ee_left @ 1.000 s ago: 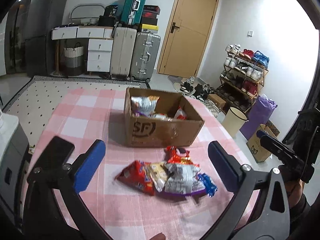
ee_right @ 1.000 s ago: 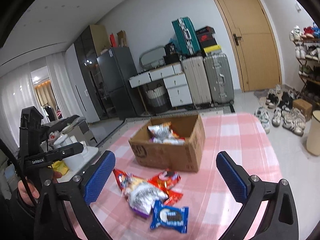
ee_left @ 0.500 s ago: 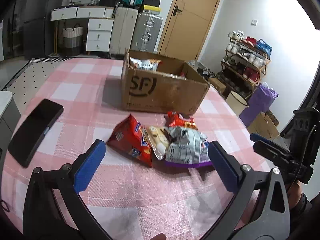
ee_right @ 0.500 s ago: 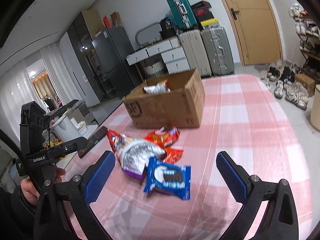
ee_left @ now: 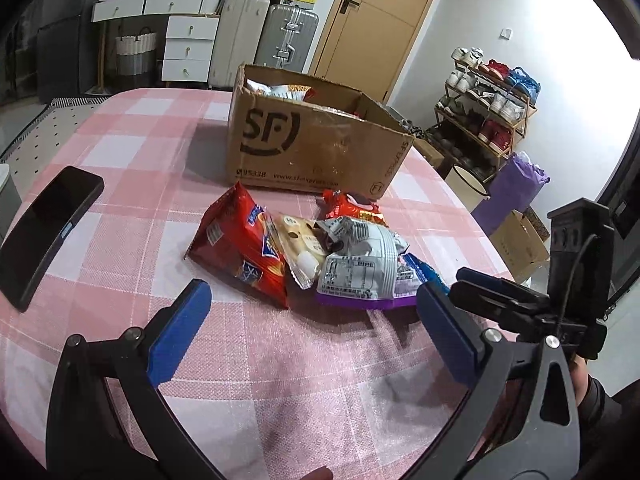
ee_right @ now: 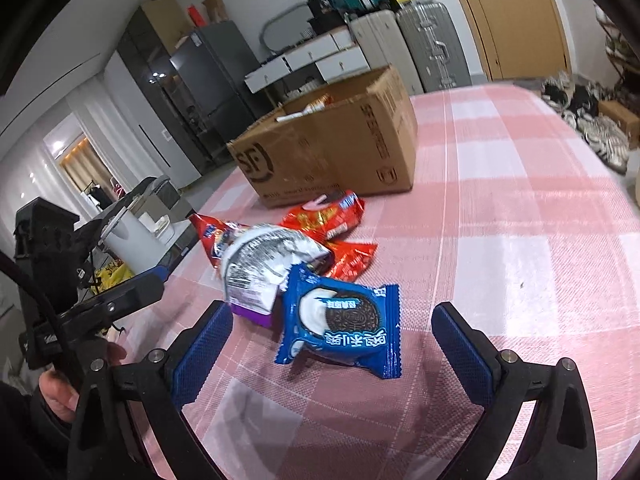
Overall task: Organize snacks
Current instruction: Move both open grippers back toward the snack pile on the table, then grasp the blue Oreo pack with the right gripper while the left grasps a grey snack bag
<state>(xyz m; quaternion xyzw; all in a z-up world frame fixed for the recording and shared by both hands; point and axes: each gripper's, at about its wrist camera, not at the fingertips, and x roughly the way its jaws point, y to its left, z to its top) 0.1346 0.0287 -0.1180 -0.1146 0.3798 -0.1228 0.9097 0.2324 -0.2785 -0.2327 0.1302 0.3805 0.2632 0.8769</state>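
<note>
Both grippers have been lowered toward the snack pile (ee_left: 320, 258) since a second ago; left gripper (ee_left: 312, 328) and right gripper (ee_right: 332, 344) are held spread, empty. A blue cookie packet (ee_right: 344, 324) is framed, the cardboard box (ee_right: 332, 148) lying beyond; pickup seems imminent.

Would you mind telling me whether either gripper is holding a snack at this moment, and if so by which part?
Nothing is held. The left gripper and the right gripper are both open, with the blue cookie packet lying on the table just ahead of the right one.

Home: suitcases (ee_left: 264, 28), shoe rack (ee_left: 486, 104), fridge (ee_right: 216, 80).
</note>
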